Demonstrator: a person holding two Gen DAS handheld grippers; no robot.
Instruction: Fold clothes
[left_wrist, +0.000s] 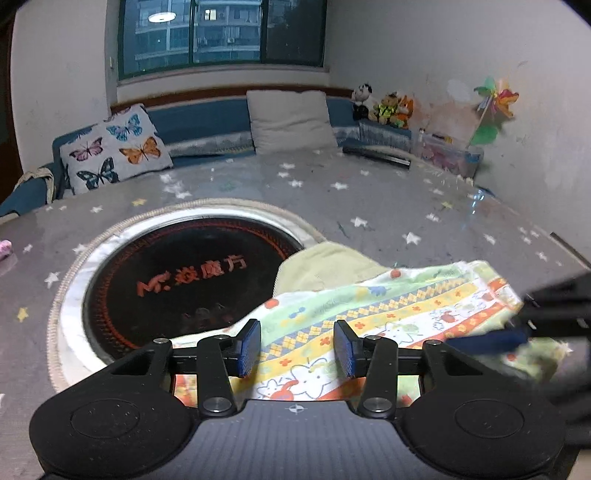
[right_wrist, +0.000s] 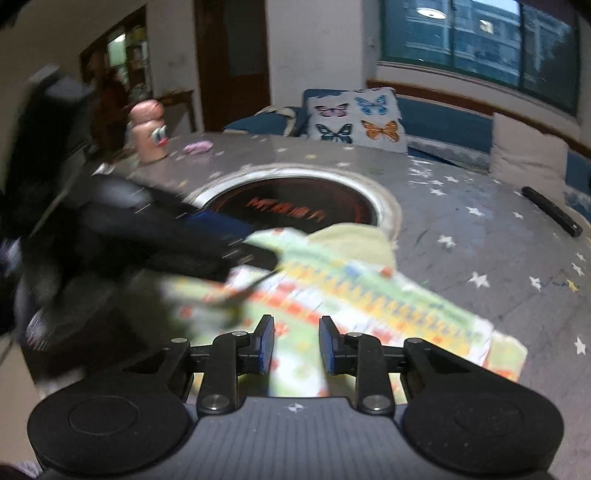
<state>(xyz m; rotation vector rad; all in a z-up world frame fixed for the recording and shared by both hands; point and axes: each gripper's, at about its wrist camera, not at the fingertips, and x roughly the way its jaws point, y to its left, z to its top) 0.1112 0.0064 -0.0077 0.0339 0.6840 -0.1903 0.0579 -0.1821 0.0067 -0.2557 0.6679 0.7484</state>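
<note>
Mid-fold: patterned garment (left_wrist: 369, 314) near tabletop (left_wrist: 369, 195) centre. Left gripper (left_wrist: 297, 345) and right gripper (right_wrist: 296, 343) jaws apart, cloth between, unpinched. Next: close on edges, carry fold over.

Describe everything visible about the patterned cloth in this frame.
The cloth is thin, soft printed fabric: pale green, yellow and white bands with orange flowers and cartoon animals, plain yellow-green on its underside. It lies rumpled on the table, one part overlapping the round burner. Both grippers reach over its near edge.
</note>
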